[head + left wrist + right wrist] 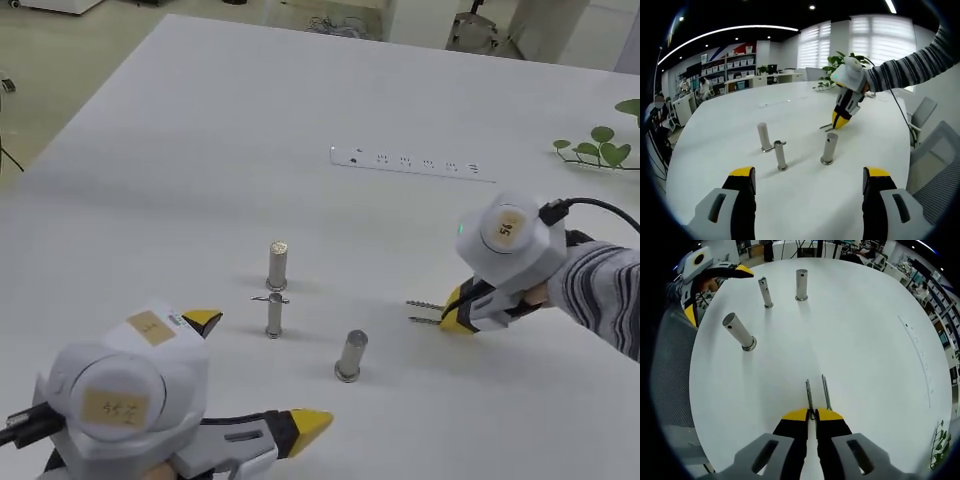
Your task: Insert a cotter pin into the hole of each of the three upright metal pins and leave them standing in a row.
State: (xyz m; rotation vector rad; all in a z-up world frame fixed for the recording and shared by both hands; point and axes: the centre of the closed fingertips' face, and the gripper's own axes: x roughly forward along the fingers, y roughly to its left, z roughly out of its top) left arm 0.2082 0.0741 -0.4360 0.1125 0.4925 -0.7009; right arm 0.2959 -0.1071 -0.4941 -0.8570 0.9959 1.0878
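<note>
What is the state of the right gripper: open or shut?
Shut on the cotter pin: the right gripper has its fingers together, and thin metal legs stick out ahead.

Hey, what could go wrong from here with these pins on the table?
The cotter pin is pinched only by its end in the right gripper, so it may twist or slip when pushed at a hole. The metal pin nearest it stands free on the table, and the left gripper is open, bracing nothing, so a sideways push could topple it.
</note>
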